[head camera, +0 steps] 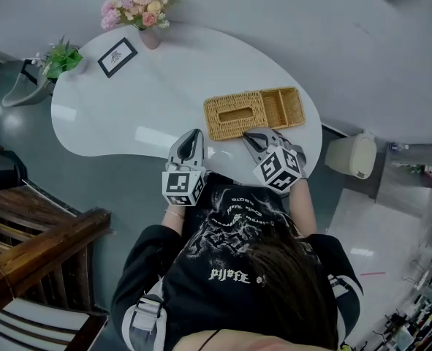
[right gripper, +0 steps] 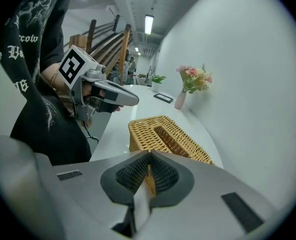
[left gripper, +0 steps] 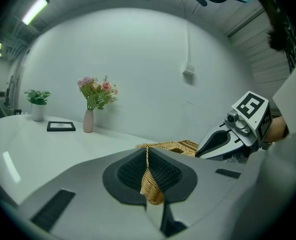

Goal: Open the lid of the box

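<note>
**Both grippers poised at the near edge, lid not yet touched**

Closest in, the left hand-held gripper [head camera: 194,134] hovers over the tabletop [head camera: 142,101] edge. Its own view shows it clenched, jaws pressed tip to tip with nothing between them; the wicker seen through the hollow lies behind. The right hand-held gripper [head camera: 251,135] is the same story: clenched and empty, its tips just at the near side of the box [head camera: 292,108].

Just beyond them is the box itself, a long wicker one lying flat near the tabletop's near-right edge. The lid [head camera: 234,115], with a slot down its middle, sits closed over the left part. The right end looks like an open compartment.

So the lift looks to be the step in hand, and neither tool is ready for it. My call: part the jaws first. Then one gripper pins the open right end, since light wicker will likely slide. The other takes the lid's near rim or the slot edge, bites thinly and raises it slowly and level. Too deep a bite could drag the whole box up.

Farther back, well clear, stand a picture frame [head camera: 117,57], a vase of flowers [head camera: 144,9] and a small potted plant [head camera: 61,58].
</note>
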`<state>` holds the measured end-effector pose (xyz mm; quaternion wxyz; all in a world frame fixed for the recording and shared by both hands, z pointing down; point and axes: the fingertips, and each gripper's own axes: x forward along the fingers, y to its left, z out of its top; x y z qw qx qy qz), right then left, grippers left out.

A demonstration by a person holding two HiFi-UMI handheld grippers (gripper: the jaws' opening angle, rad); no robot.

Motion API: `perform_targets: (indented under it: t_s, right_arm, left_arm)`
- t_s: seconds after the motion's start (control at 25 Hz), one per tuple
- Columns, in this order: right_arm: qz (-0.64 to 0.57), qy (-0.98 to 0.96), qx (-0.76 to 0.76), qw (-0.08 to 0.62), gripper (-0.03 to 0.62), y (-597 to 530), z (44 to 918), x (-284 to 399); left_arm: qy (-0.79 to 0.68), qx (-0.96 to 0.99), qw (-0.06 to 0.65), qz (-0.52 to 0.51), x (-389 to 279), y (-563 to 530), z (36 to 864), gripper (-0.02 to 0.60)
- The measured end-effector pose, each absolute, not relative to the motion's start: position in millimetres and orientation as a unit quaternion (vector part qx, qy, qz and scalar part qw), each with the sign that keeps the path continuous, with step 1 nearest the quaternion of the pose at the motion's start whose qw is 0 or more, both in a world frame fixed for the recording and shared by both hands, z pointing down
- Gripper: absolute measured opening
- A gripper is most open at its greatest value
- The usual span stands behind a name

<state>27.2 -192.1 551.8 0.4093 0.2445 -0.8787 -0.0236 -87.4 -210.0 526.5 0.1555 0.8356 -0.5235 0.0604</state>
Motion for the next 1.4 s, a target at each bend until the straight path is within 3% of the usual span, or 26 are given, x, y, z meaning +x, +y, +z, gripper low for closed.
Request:
perform_targets:
  t_s: [1.4]
  right_arm:
    - [-0.182, -0.846, 0.218, 0.452, 0.034, -242.0, 467.6, 22.2]
  left_arm:
    - [-0.524, 0.833, 0.169, 0.059, -100.9, -213.7, 533.2, 0.025]
